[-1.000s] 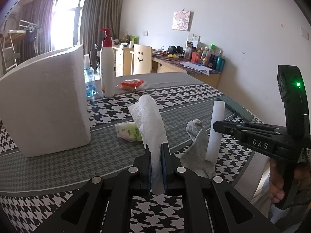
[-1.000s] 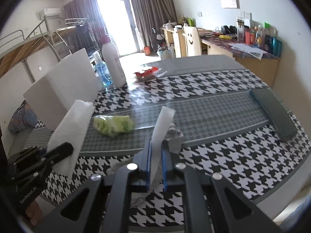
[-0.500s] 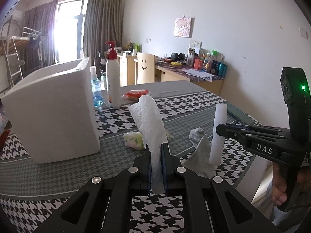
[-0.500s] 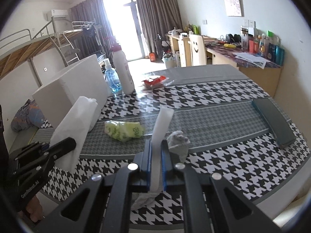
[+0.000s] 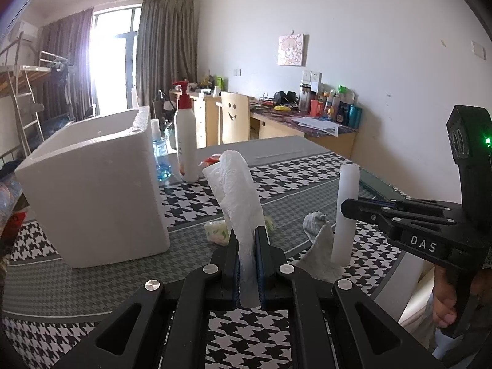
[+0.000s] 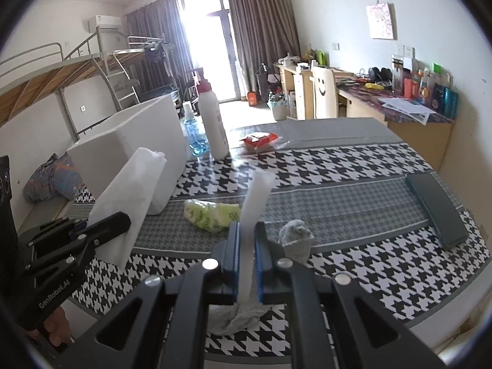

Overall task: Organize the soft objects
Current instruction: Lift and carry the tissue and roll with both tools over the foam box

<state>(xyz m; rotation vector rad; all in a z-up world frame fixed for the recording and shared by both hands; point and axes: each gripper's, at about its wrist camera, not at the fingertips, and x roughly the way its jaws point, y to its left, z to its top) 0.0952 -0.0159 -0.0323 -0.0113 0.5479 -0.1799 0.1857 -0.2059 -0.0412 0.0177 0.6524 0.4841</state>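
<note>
We've got the left gripper (image 5: 247, 264) with its jaws clamped on a crumpled paper towel (image 5: 236, 190), and the right gripper (image 6: 246, 264) pinching a white strip (image 6: 256, 196), both above the counter (image 6: 353, 203). A foam box (image 5: 92, 190), green packet (image 6: 212, 213) and grey sock (image 6: 295, 240) sit ahead.

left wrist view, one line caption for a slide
Left gripper shut on a white paper towel, foam box on the table ahead.

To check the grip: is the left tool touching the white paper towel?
Touching. The left wrist view shows the left tool shut on the white paper towel, its blue pads pressing both sides of it.
</note>
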